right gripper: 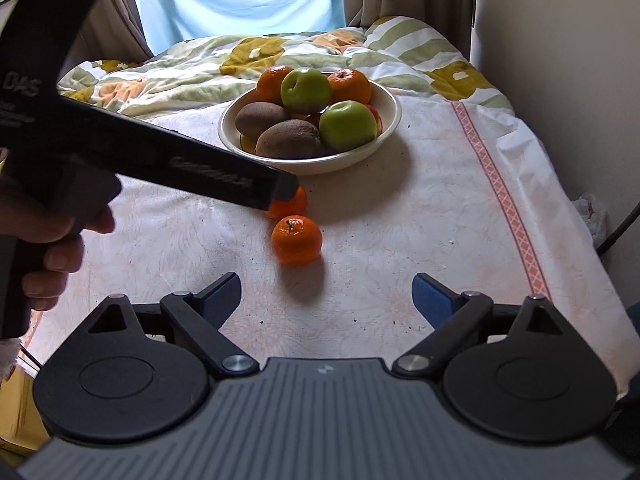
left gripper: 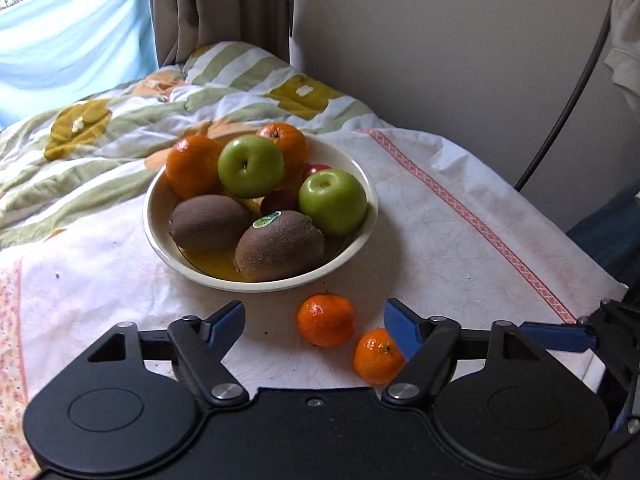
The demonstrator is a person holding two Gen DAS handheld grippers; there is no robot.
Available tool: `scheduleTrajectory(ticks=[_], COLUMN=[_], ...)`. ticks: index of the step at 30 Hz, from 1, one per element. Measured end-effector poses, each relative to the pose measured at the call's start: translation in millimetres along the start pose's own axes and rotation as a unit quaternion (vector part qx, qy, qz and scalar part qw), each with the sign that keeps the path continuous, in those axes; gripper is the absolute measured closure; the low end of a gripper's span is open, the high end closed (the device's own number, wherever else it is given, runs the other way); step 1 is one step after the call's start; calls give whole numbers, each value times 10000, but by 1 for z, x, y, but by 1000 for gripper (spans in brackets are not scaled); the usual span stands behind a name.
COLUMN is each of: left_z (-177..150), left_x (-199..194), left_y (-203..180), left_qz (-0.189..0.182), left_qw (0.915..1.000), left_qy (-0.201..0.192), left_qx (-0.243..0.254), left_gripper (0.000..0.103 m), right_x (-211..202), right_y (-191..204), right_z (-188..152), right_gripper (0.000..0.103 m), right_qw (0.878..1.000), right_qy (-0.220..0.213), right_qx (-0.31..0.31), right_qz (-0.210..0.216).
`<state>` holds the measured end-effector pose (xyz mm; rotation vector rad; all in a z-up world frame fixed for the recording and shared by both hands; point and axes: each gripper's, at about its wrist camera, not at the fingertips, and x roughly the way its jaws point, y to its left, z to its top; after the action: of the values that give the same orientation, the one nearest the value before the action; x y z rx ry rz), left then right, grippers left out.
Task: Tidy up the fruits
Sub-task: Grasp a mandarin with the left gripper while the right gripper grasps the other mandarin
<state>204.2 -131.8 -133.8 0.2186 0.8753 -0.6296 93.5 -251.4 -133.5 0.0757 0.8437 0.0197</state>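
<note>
Two mandarins (left gripper: 325,320) lie loose on the white cloth (left gripper: 440,232), near side of a cream bowl (left gripper: 160,236) heaped with kiwis, green apples and oranges. The left gripper (left gripper: 314,320) stands open around the farther mandarin without touching; the right gripper (right gripper: 326,294) hovers open, empty, before the nearer mandarin (right gripper: 297,241).

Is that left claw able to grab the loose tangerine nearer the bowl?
Probably yes: the left gripper stands open with that tangerine between its fingers, not yet pinched. The other tangerine sits close beside one finger.
</note>
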Motion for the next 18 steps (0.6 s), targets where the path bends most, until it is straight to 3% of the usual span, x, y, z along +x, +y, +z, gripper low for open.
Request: scheduleTrajectory(ticks=[6, 11, 14, 18], left_z=[4, 5, 5, 6], left_x=[25, 32, 34, 36], left_y=[4, 2, 0, -2], left_qz=[19, -86, -109, -111], left_qw=[9994, 9989, 9987, 9987], left_qy=[270, 394, 435, 443], left_qx=[-214, -253, -260, -229], left_gripper=[40, 44, 59, 59], right_x=[11, 15, 18, 23], right_y=[-1, -1, -2, -4], right_z=[0, 4, 6, 8], right_gripper=[0, 0, 0, 2], right_qw=[9999, 9997, 9996, 9994], right_qy=[-10, -17, -5, 42], right_qx=[-5, -67, -91, -96], right_qz=[148, 228, 274, 328])
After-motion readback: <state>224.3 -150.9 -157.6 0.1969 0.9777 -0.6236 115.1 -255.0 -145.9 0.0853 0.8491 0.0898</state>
